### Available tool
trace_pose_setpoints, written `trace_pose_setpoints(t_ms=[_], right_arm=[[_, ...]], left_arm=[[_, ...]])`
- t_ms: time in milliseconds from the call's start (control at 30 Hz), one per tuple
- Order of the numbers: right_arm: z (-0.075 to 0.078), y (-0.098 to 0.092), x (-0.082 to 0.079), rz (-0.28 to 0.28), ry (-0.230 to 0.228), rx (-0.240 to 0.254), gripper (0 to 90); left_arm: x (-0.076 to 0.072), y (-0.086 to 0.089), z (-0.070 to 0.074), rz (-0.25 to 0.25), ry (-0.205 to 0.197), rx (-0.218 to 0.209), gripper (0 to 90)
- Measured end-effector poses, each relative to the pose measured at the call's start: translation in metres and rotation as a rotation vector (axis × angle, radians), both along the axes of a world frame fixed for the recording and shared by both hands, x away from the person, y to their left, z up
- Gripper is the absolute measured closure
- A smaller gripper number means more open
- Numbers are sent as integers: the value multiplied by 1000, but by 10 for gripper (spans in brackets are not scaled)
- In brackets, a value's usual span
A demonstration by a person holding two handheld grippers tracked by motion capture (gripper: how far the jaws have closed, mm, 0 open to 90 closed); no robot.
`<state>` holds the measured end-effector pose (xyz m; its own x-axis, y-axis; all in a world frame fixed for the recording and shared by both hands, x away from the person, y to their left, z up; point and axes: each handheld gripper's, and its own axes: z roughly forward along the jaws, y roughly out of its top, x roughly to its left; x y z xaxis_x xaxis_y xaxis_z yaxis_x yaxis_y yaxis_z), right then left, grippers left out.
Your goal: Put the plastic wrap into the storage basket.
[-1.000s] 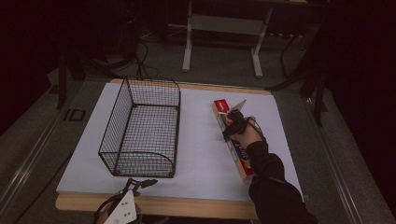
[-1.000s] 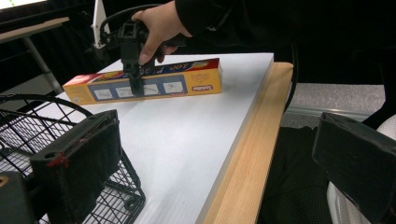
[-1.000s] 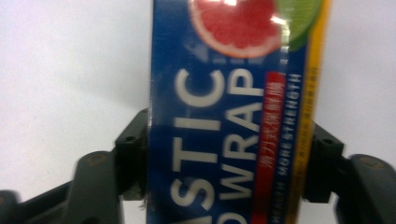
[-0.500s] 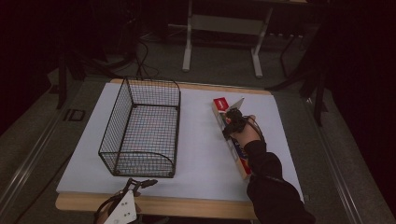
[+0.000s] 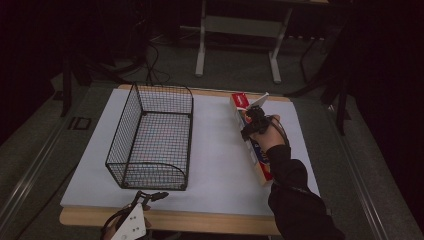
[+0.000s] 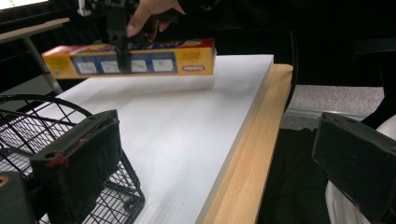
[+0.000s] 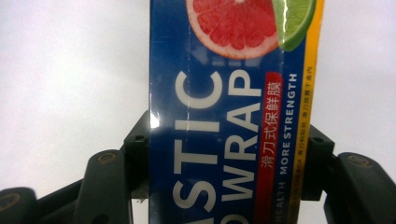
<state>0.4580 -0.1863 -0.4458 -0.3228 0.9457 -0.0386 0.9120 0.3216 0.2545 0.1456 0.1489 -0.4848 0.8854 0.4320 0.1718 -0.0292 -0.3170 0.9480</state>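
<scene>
The right hand-held gripper [image 5: 253,120] reached forward over the right part of the white-topped counter with a wooden edge [image 5: 215,165], carried by a hand [image 5: 272,137] in a dark sleeve that came in from the bottom right with the forearm stretched out. Its two black jaws pinched the long blue and yellow cardboard box of plastic wrap [image 5: 252,142] across its width, one jaw pressed on each long side, as the right gripper view showed [image 7: 229,154]. In the left gripper view the box [image 6: 140,58] hung level just above the white surface, its shadow beneath it. The left hand-held gripper [image 5: 150,197] sat low at the counter's near edge with its jaws spread wide and nothing between them, just beside the near end of the black wire basket [image 5: 150,140], which stood on the counter's left part, well apart from the box.
</scene>
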Motion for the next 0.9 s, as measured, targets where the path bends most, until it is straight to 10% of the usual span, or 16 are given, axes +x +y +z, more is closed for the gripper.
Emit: trace_pose_setpoints(t_ms=[900], right_arm=[[72,60,-7,85,-151,56,394]], left_arm=[[0,0,0,10,-4,6,19]])
